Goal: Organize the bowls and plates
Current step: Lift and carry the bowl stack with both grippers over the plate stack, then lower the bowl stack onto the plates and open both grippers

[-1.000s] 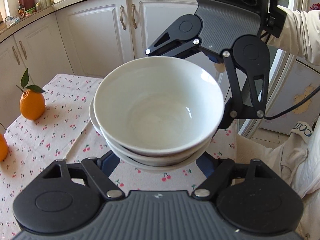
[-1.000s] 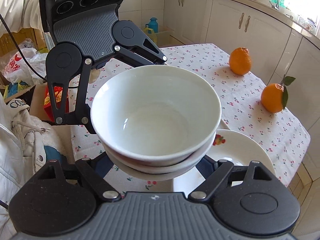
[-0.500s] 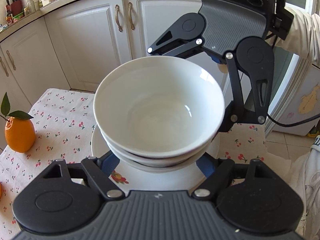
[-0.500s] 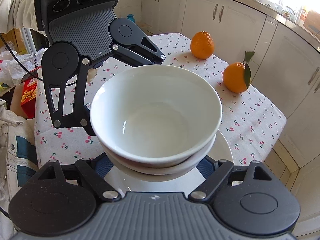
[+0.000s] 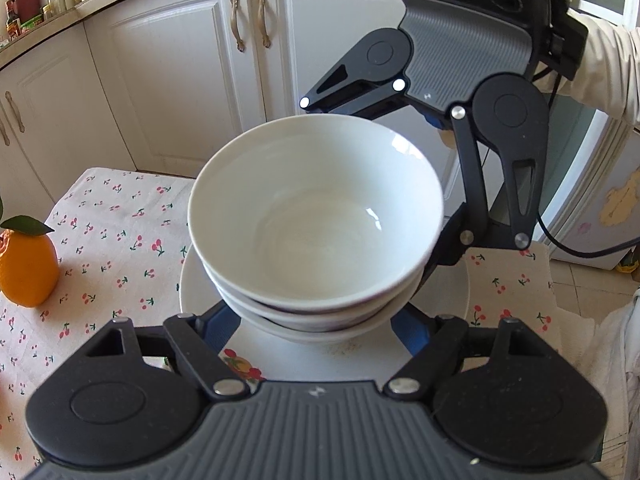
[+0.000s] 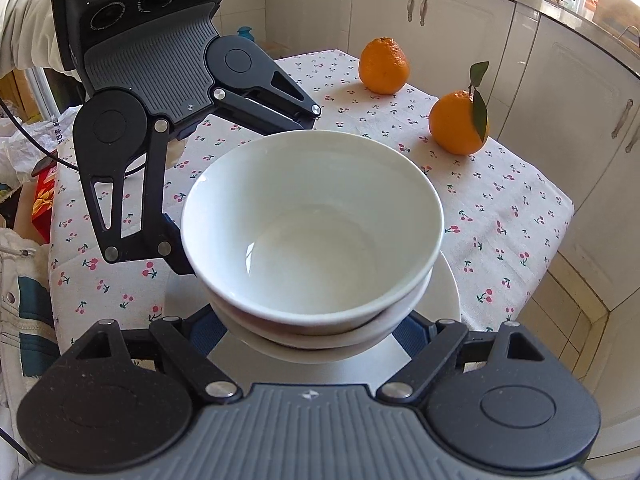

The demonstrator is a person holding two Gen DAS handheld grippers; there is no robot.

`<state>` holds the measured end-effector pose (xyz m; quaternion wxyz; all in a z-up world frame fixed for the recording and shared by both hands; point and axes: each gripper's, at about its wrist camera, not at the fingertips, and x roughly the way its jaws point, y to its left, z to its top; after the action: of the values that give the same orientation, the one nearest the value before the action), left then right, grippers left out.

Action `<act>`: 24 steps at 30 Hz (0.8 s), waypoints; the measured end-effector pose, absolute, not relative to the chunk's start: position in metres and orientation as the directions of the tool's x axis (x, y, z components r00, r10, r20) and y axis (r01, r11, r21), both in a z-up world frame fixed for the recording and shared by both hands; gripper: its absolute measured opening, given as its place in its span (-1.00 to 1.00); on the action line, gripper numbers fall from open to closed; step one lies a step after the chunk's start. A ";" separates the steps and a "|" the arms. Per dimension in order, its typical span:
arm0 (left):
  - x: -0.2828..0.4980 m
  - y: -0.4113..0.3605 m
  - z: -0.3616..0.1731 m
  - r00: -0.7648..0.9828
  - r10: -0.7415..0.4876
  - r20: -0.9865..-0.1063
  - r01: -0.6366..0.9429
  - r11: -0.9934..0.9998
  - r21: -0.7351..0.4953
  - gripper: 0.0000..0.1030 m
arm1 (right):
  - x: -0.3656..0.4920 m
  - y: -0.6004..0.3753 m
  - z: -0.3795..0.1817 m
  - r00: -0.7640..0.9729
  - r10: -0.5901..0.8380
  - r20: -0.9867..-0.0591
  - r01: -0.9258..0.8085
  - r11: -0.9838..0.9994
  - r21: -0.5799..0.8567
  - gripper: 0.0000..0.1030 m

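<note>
Left gripper [image 5: 316, 320] and right gripper [image 6: 316, 326] both clamped on white bowl stack [image 5: 316, 216] from opposite sides, over plate [image 5: 352, 356] near table [image 6: 500, 184] edge; two oranges [image 6: 458, 122] near far edge.

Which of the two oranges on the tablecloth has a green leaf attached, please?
The orange nearer the bowl stack: a green leaf stands on its stem. The other orange, farther back near the table corner, has none.
</note>
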<state>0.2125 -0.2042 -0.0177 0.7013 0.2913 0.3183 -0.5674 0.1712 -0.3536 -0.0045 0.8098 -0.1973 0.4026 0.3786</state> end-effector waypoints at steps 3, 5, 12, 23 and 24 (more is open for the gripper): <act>0.213 -0.203 -0.017 0.153 -0.612 -0.776 0.981 0.187 0.046 0.58 | 0.170 -0.354 -0.004 0.392 0.454 -0.800 -0.768 0.640 -0.013 0.76; 0.212 -0.203 -0.017 0.154 -0.612 -0.776 0.981 0.186 0.048 0.58 | 0.170 -0.354 -0.004 0.395 0.451 -0.800 -0.767 0.642 -0.017 0.76; 0.210 -0.202 -0.016 0.174 -0.611 -0.772 0.978 0.202 0.060 0.59 | 0.170 -0.353 -0.005 0.403 0.446 -0.799 -0.760 0.650 -0.020 0.79; 0.193 -0.192 -0.009 0.241 -0.628 -0.740 0.968 0.210 0.137 0.84 | 0.158 -0.350 0.001 0.447 0.417 -0.791 -0.735 0.675 -0.060 1.00; 0.190 -0.191 -0.008 0.251 -0.623 -0.741 0.966 0.215 0.147 0.85 | 0.157 -0.350 0.002 0.456 0.413 -0.789 -0.730 0.681 -0.065 1.00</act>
<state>0.1904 -0.1909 -0.0082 0.7281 0.3087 0.2778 -0.5454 0.1568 -0.3499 0.0021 0.8288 -0.2022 0.3917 0.3445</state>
